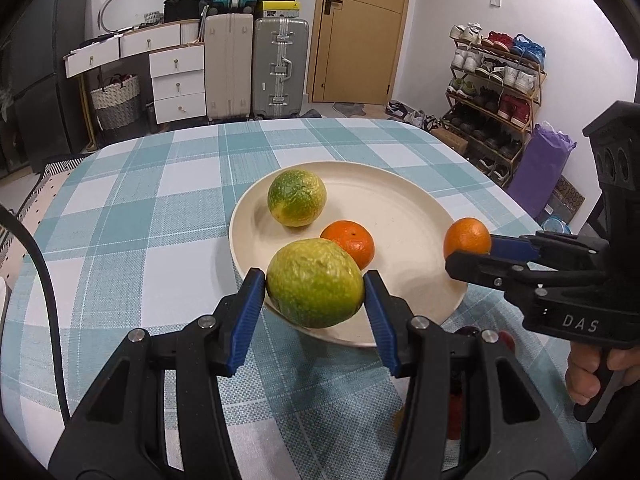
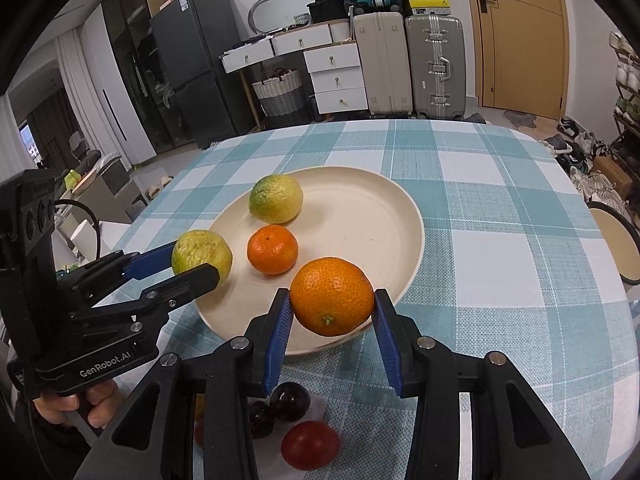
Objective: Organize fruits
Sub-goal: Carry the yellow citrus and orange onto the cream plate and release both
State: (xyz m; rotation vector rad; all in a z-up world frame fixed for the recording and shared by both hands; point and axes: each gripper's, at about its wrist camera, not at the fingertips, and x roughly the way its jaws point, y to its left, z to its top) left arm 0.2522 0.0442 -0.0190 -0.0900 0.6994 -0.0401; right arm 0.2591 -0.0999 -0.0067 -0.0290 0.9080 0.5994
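Left wrist view: rides on my left gripper [image 1: 315, 284], looking forward and down along its two fingers, close over the near rim of the cream plate [image 1: 400, 200]
Right wrist view: rides on my right gripper [image 2: 331, 300], same downward tilt, just as close to the plate's near edge [image 2: 360, 188]
Facing: both look across the checked table [image 1: 160, 200] toward the suitcases [image 1: 280, 68] and the door [image 1: 360, 32]
Cross-sight: each view catches my other gripper at its side edge (right one at the left view's right, left one at the right view's left)
Shared: plate, tabletop, far wall
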